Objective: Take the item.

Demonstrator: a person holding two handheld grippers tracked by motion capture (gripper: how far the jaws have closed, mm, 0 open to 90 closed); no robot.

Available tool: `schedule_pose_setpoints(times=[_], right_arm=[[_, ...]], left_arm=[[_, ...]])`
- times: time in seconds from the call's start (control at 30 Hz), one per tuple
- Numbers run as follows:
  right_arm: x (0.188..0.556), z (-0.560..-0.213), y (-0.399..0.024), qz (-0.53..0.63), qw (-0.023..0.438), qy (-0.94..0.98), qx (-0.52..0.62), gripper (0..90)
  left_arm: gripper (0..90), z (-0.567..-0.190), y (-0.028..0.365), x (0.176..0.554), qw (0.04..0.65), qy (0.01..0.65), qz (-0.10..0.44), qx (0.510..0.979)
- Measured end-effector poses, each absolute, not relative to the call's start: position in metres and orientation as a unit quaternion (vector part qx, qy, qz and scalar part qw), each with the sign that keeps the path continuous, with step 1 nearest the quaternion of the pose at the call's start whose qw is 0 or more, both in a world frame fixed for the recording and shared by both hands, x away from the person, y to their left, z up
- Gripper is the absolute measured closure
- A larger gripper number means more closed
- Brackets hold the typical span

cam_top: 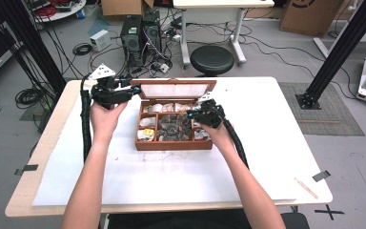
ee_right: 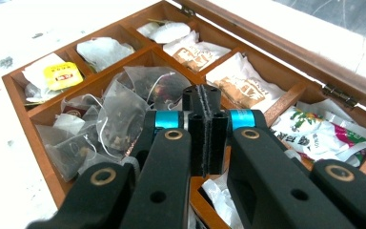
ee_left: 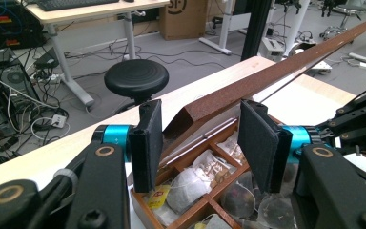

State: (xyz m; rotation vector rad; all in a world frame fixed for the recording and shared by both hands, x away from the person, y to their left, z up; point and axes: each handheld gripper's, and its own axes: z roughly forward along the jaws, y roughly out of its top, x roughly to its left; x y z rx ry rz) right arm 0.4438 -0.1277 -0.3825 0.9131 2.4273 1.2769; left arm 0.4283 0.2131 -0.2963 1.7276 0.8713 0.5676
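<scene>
A wooden tea box (cam_top: 171, 145) stands at the middle of the table with its lid (cam_top: 174, 82) raised. My left gripper (cam_top: 133, 92) is at the lid's left corner. In the left gripper view its pads (ee_left: 147, 143) stand on either side of the brown lid corner (ee_left: 205, 107), shut on it. My right gripper (cam_top: 194, 114) hovers over the box's right compartments. In the right gripper view its jaws (ee_right: 202, 102) are pressed together with nothing seen between them, above clear pyramid tea bags (ee_right: 119, 114) and paper sachets (ee_right: 240, 86). A yellow-tagged bag (ee_right: 59, 74) lies in a corner compartment.
The box sits on a white mat (cam_top: 267, 143) covering the table. A thin wooden stick (cam_top: 306, 187) lies near the right front corner. Beyond the table are a black stool (cam_top: 212, 58), computer towers (cam_top: 140, 33), floor cables and black frame posts (cam_top: 343, 47).
</scene>
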Motion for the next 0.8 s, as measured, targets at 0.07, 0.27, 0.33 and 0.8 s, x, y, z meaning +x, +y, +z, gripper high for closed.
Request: schedule_pose_setpoints(times=[0.07,0.27,0.33,0.8], right_arm=[[0.442,-0.381,-0.128,0.442,0.126,0.831,0.313,90.0],[0.439,-0.374,-0.127,0.450,0.126,0.830,0.304,90.0],[0.437,-0.371,-0.126,0.452,0.126,0.830,0.301,90.0],[0.419,-0.347,-0.118,0.481,0.124,0.828,0.260,90.0]], left_arm=[[51.1,-0.296,0.213,0.428,0.534,0.366,0.238,0.724],[51.2,-0.296,0.213,0.428,0.534,0.366,0.238,0.724],[51.2,-0.296,0.213,0.428,0.534,0.367,0.238,0.724],[51.2,-0.295,0.213,0.429,0.534,0.370,0.236,0.723]])
